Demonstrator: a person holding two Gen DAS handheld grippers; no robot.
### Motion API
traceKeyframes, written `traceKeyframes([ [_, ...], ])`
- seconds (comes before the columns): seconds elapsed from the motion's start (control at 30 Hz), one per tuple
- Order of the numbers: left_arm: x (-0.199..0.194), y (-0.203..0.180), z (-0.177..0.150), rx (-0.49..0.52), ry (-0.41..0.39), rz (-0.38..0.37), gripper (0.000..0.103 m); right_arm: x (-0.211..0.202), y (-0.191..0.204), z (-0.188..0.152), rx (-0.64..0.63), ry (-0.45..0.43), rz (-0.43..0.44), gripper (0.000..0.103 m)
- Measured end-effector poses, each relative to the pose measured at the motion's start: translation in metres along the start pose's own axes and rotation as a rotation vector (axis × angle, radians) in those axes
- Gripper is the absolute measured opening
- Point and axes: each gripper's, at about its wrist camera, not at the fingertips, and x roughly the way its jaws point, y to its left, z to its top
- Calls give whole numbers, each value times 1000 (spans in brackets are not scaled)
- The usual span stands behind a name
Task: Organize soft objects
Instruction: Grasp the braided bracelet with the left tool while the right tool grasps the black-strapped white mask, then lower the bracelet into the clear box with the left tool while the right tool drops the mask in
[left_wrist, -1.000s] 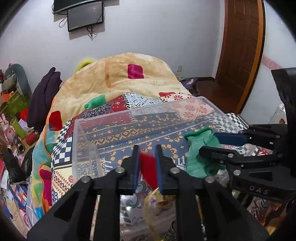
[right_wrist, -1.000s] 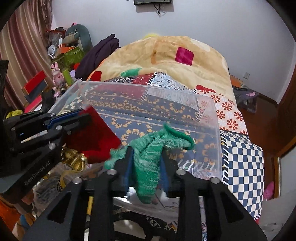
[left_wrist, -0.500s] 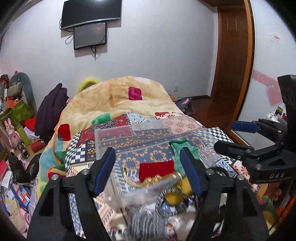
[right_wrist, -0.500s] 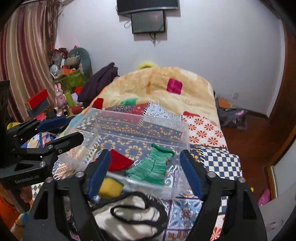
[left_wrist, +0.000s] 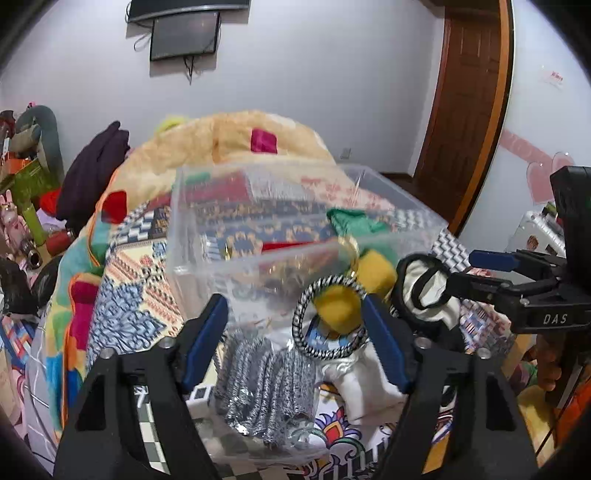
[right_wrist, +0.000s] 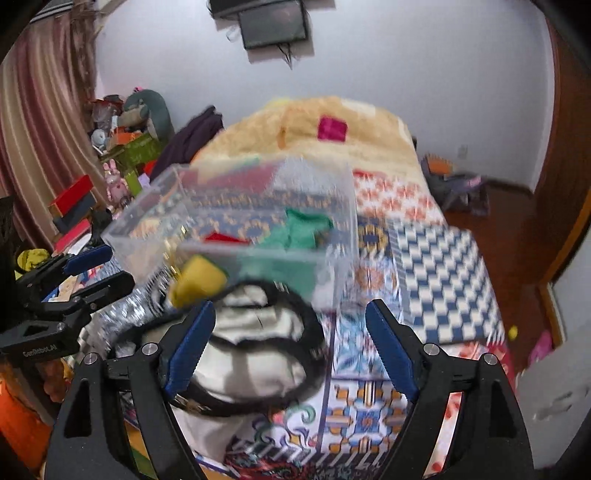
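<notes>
The left gripper (left_wrist: 295, 343) is seen from its own camera with its blue-padded fingers spread wide and nothing held between them. Beyond the fingers a clear bin (left_wrist: 258, 236) is seen resting on the patterned bedspread (left_wrist: 133, 295) of the bed. Inside the bin a green sock (left_wrist: 351, 221) is lying at the right and a red cloth (left_wrist: 291, 246) beside it at the middle. In front of the bin, on the bedspread, a grey knit (left_wrist: 266, 387) is spread out, with a black-and-white ring (left_wrist: 301, 325) just to its right around a yellow ball (left_wrist: 338, 308); a second yellow piece (left_wrist: 376, 271) is seen against the bin's near corner. A white cloth with black straps (left_wrist: 424, 295) is lying to the right, near the right gripper (left_wrist: 480, 269), whose fingers are shown apart and bare. From the right wrist camera, which is blurred, the right gripper (right_wrist: 291, 347) is seen spread wide with nothing pinched. The white cloth with black straps (right_wrist: 255, 347) is lying just beyond and between its fingers, touching the left pad. The bin (right_wrist: 332, 206) is seen farther back with the green sock (right_wrist: 303, 232) and red cloth (right_wrist: 225, 238) inside, and a yellow piece (right_wrist: 199, 277) at its near wall. The left gripper (right_wrist: 96, 269) is visible at the left edge, its fingers parted.
</notes>
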Motion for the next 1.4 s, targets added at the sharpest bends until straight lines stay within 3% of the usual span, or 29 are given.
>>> traceKeyframes([
  [0.17,13,1,-3,-11,31,0,57,20,-7,-14,13,56,31,79],
  [0.3,18,4,-2,-29,43,-21,48,28,-8,-18,25,72,75,58],
  [0.47,28,8,-3,-53,94,-20,27,30,-11,-20,34,77,97,32],
  [0.6,32,11,-4,-71,107,-28,8,24,-8,-23,37,65,95,19],
  [0.9,16,15,-9,-92,53,-51,6,-3,-1,-19,5,-25,58,14],
  [1.4,-53,11,22,-54,-154,1,6,-64,25,19,-73,-250,8,14],
])
